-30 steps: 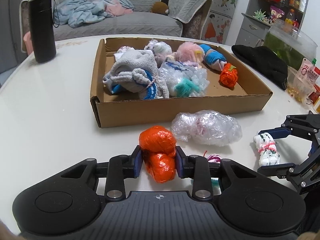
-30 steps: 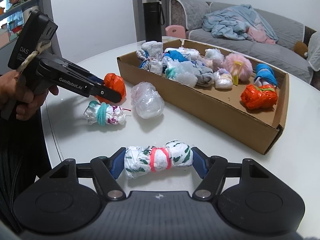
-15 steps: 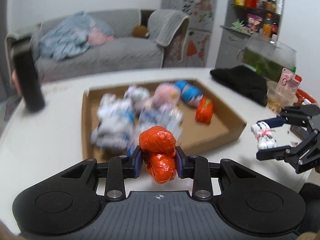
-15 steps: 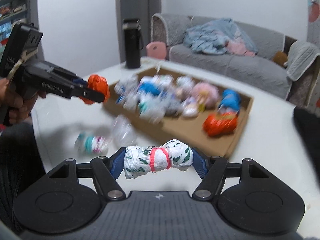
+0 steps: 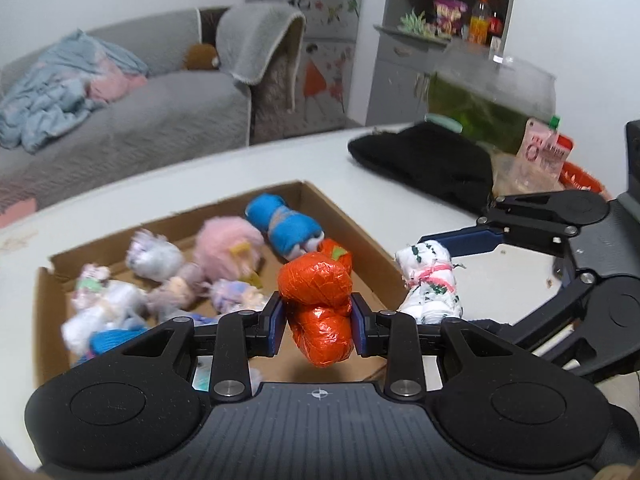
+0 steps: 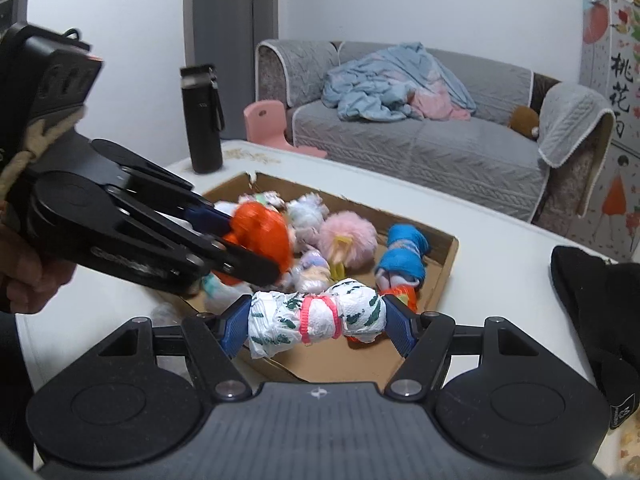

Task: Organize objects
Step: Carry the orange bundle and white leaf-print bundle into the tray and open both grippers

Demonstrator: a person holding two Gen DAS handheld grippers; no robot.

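My left gripper (image 5: 318, 316) is shut on an orange wrapped bundle (image 5: 316, 304) and holds it in the air above the near right part of the cardboard box (image 5: 360, 236). My right gripper (image 6: 318, 320) is shut on a white bundle with green marks and a pink band (image 6: 316, 318), held above the box's near edge (image 6: 448, 264). In the left wrist view the white bundle (image 5: 430, 284) hangs just right of the box. In the right wrist view the orange bundle (image 6: 262, 230) is over the box. Several bundles lie in the box.
A black cloth (image 5: 424, 160) lies on the white table (image 5: 280, 164) right of the box. A black bottle (image 6: 202, 120) stands at the table's far left. Bags and a red bowl (image 5: 580, 176) crowd the right edge. A sofa (image 6: 420, 136) is behind.
Both grippers have lifted their bundles off the table and carried them over the box. The two grippers have come closer together.
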